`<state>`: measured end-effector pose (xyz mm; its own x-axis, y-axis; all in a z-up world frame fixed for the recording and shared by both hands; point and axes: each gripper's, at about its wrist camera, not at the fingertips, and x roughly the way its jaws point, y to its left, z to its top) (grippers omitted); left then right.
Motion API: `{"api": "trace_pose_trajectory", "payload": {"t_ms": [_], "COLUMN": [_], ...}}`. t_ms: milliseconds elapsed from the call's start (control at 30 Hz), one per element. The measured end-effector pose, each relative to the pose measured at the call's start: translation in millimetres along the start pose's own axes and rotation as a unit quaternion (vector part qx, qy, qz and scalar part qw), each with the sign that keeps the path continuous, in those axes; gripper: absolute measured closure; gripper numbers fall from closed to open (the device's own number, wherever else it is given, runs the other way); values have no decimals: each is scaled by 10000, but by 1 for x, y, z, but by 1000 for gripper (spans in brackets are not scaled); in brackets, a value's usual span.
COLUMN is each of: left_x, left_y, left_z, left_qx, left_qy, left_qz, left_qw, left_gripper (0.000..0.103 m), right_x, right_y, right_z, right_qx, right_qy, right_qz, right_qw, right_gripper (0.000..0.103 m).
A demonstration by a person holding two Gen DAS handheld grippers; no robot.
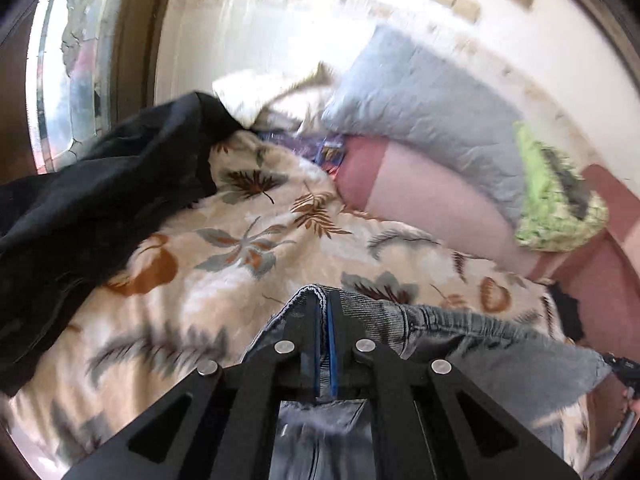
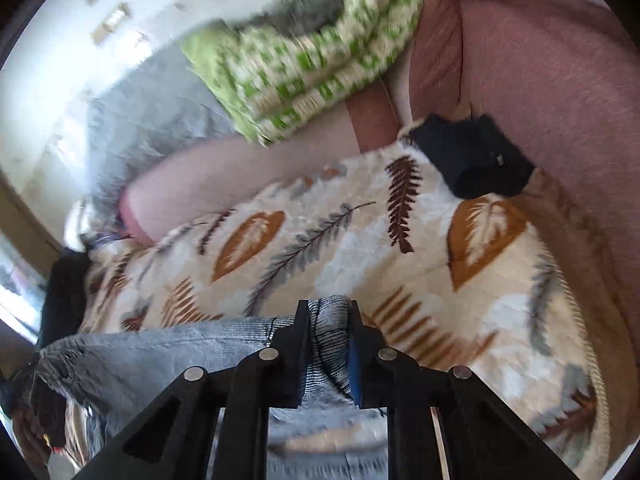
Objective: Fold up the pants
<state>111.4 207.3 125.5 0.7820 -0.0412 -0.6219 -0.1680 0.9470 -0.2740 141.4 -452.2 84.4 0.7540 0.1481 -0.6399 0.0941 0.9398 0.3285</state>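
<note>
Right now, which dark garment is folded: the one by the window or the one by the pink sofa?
The small black garment by the pink sofa is folded square; the window-side one lies crumpled.

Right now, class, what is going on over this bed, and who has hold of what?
A person is folding a pair of grey denim pants over a bed covered by a leaf-print blanket. The left gripper is shut on one part of the pants' edge, and the right gripper is shut on another, so the cloth stretches between them. A black garment lies at one side, and pillows sit at the back.
</note>
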Motion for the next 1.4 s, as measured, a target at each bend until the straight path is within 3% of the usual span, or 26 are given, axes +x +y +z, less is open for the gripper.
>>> {"api": "trace_pose_trajectory", "payload": {"t_ms": [133,200,300,367,500,600,633,733,767,833,900,1067,1133,1233,1333,1400], "left_x": [-54,-59,-55,-63,-89,-87,-78,-40,-27,-2,24,33,34,39,31,30], "left_y": [22,40,73,88,78,36,18,-20,-26,-34,-27,-20,-21,-28,-27,-26], "left_z": [-67,-106,-148,-155,-130,-117,-117,-131,-134,-152,-175,-185,-185,-185,-186,-184], "left_qx": [24,93,62,30,185,528,651,916,912,998,1024,1082,1101,1221,1283,1298], "left_qy": [198,732,1606,1681,1121,829,834,1119,1247,1498,1881,1770,1757,1716,1714,1740], "left_qz": [-203,-201,-150,268,522,71,-65,-182,-203,-127,203,180,192,272,280,244], "left_qw": [9996,9971,9869,9854,9921,9951,9944,9893,9878,9836,9766,9781,9781,9772,9764,9758], "left_gripper": [100,99,95,96,92,74,61,58,58,58,58,54,54,52,52,51], "right_x": [-39,-42,-31,-41,-62,-44,-34,13,27,46,49,16,30,79,44,8], "right_y": [-20,-30,-47,-60,-81,-72,-67,-51,-49,-44,-29,-3,-3,-16,-18,-10], "right_z": [-80,-128,-191,-204,-176,-146,-139,-120,-119,-122,-122,-91,-89,-116,-118,-117], "right_qx": [-340,-607,-755,-541,283,498,453,260,234,55,-403,-936,-1023,-1098,-843,-642], "right_qy": [251,689,1828,1848,1316,1192,1235,1424,1558,1860,1844,789,812,1664,1031,698], "right_qz": [186,314,340,314,504,592,528,-57,-187,-379,-703,-1119,-1274,-1490,-1460,-1218], "right_qw": [9989,9953,9797,9808,9896,9899,9899,9895,9873,9818,9795,9862,9832,9685,9803,9880], "right_gripper": [83,82,50,49,43,43,43,45,49,78,89,89,88,82,77,77]}}
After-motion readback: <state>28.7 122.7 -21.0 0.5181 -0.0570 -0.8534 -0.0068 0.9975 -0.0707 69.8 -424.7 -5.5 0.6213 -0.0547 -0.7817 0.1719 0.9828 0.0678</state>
